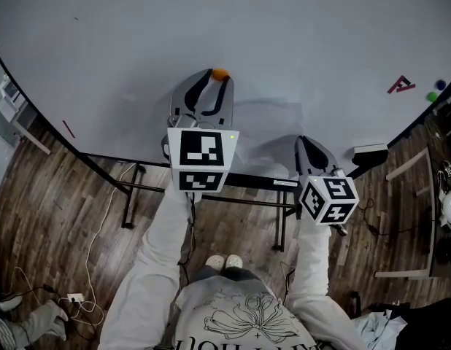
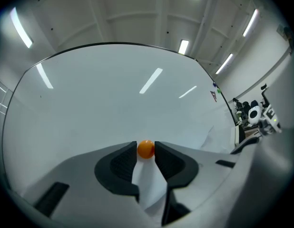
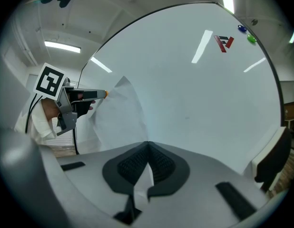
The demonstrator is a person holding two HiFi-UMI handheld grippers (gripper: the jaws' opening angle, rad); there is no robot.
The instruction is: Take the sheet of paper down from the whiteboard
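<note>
A white sheet of paper (image 1: 266, 133) hangs against the whiteboard (image 1: 123, 42), its top corner under a small orange magnet (image 1: 220, 73). My left gripper (image 1: 215, 80) points at the board with its tips closed on that magnet (image 2: 146, 149); the sheet (image 2: 149, 184) runs down between its jaws. My right gripper (image 1: 304, 143) is lower and to the right, shut on the sheet's lower edge (image 3: 137, 186). In the right gripper view the paper (image 3: 119, 113) slopes up from my right gripper (image 3: 147, 145) to the left gripper (image 3: 97, 94).
A red logo magnet (image 1: 401, 86), a blue magnet (image 1: 440, 84) and a green one (image 1: 432, 96) sit at the board's right end. An eraser (image 1: 370, 152) lies on the ledge. Under the board are its black frame (image 1: 130, 195), a wood floor and cables (image 1: 79, 297).
</note>
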